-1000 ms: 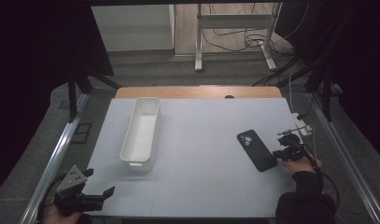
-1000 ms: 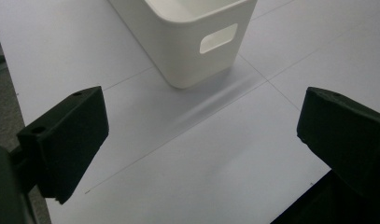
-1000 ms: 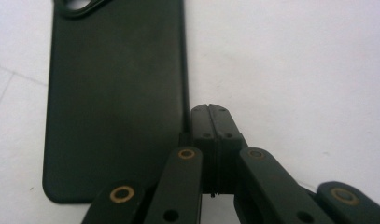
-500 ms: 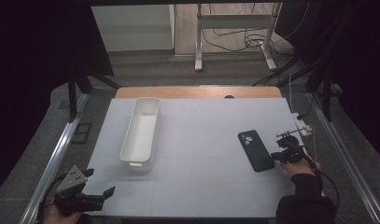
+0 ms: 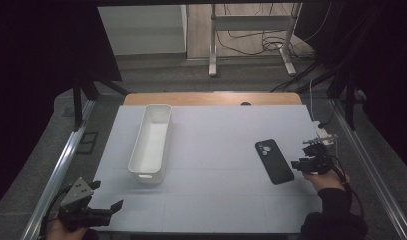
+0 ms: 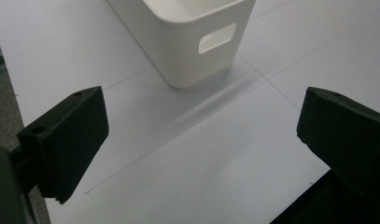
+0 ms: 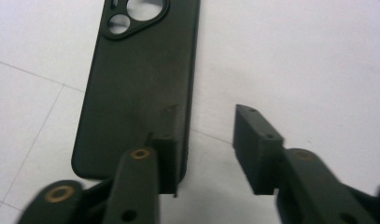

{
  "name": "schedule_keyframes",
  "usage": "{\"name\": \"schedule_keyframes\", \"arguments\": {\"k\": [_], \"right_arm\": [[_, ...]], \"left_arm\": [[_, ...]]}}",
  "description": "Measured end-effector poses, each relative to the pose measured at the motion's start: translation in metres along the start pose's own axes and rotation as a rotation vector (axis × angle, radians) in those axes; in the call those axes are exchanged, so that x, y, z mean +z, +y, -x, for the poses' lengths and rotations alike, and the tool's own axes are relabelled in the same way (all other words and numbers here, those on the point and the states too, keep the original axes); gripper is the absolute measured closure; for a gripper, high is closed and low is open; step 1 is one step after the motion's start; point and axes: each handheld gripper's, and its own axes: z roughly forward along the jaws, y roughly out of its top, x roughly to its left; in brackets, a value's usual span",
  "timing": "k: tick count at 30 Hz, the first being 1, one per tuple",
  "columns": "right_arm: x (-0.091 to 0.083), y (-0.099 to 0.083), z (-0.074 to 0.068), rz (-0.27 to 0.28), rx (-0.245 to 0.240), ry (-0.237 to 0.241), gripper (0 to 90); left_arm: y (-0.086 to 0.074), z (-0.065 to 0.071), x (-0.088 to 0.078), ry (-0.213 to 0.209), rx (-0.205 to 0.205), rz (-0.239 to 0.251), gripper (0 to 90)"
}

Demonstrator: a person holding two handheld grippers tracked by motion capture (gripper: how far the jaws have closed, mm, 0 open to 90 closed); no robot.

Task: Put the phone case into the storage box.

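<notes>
**At the phone case's edge: right gripper lining up a side pinch**

Along the right side of the table, the right gripper (image 7: 204,154) stands with its jaws partly apart, clamped on nothing. In the right gripper view one jaw lies over the near long edge of the flat black rubbery phone case (image 7: 136,88), at or just above its surface; whether it actually touches cannot be told. The other jaw stands off the case, over bare table just beside that edge. The case lies flat, back side up, its camera cut-outs at the far end, and in the high view the phone case (image 5: 274,161) rests right of centre, just beside the right gripper (image 5: 311,159).

To do this pickup well, I judge that the outer jaw must get down to the table surface so the thin edge sits between both pads before closing. A thin, limp case lying flat gives little to grip, so tilting the gripper and catching the rim squarely should help; closing too high would likely skate the case sideways.

Farther out, the left gripper (image 5: 91,207) sits at the near left corner, its jaws wide apart and holding nothing, pointed toward the long white plastic bin (image 6: 192,32), which stands well apart from the case on the white table (image 5: 216,200).
</notes>
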Motion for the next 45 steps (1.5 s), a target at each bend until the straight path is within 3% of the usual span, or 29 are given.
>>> {"name": "schedule_keyframes", "arguments": {"k": [3, 7, 8, 12, 15, 21, 38, 45], "right_arm": [[-0.004, 0.001, 0.001, 0.021, 0.004, -0.009, 38.8], [-0.006, 0.002, 0.001, 0.02, 0.004, -0.025, 30.9], [-0.006, 0.002, 0.001, 0.014, 0.014, -0.008, 30.9], [-0.006, 0.004, -0.001, 0.028, 0.01, -0.008, 13.0], [-0.004, 0.005, -0.004, 0.021, 0.01, -0.009, 5.9], [0.0, 0.007, -0.007, 0.008, 0.015, 0.008, 0.0], [0.015, 0.021, -0.031, 0.003, -0.037, 0.026, 0.0], [0.023, 0.026, -0.042, 0.001, -0.069, 0.032, 0.0]], "left_arm": [[0.0, 0.0, 0.0, 0.0, 0.001, -0.001, 2.9], [0.0, 0.0, 0.0, 0.001, 0.003, -0.001, 2.9], [0.0, 0.0, 0.0, 0.002, 0.004, -0.001, 3.0], [0.0, 0.0, 0.0, 0.001, 0.004, -0.001, 2.9], [0.0, 0.0, 0.0, 0.001, 0.005, -0.001, 2.9], [0.0, 0.0, 0.001, 0.0, 0.007, -0.005, 2.9], [0.0, 0.0, 0.001, -0.002, 0.003, -0.004, 2.8], [-0.001, -0.003, -0.001, -0.014, -0.019, 0.009, 1.8]]}}
